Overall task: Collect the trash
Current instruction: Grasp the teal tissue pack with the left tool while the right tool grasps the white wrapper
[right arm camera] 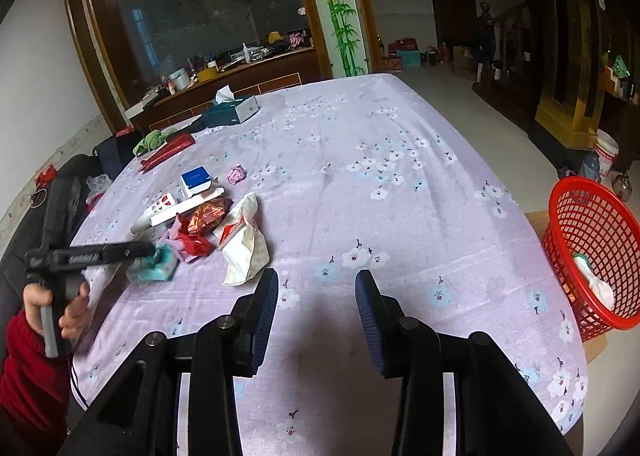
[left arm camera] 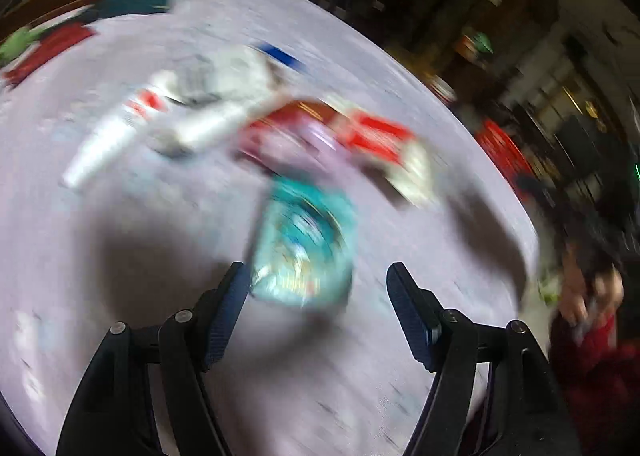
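Near: our left gripper (left arm camera: 316,288) fingers spread, teal wrapper (left arm camera: 304,248) between, unpinched | right gripper (right arm camera: 316,296) fingers apart, empty | Mid: wrapper pile (right arm camera: 208,223) left on bench (right arm camera: 400,183) | Far: red basket (right arm camera: 592,223) holds one white scrap.

The left wrist view is heavily smeared by motion, so the litter on the tabletop (left arm camera: 120,248) reads as streaks of colour, and only the left tool (left arm camera: 316,276) shows sharp. The right wrist view is crisp, with soft, even, rather dim daylight and a broad, faint shadow on the cloth ahead of the right tool (right arm camera: 316,284). Both views bow strongly at the rim, with black corners and a dark background.
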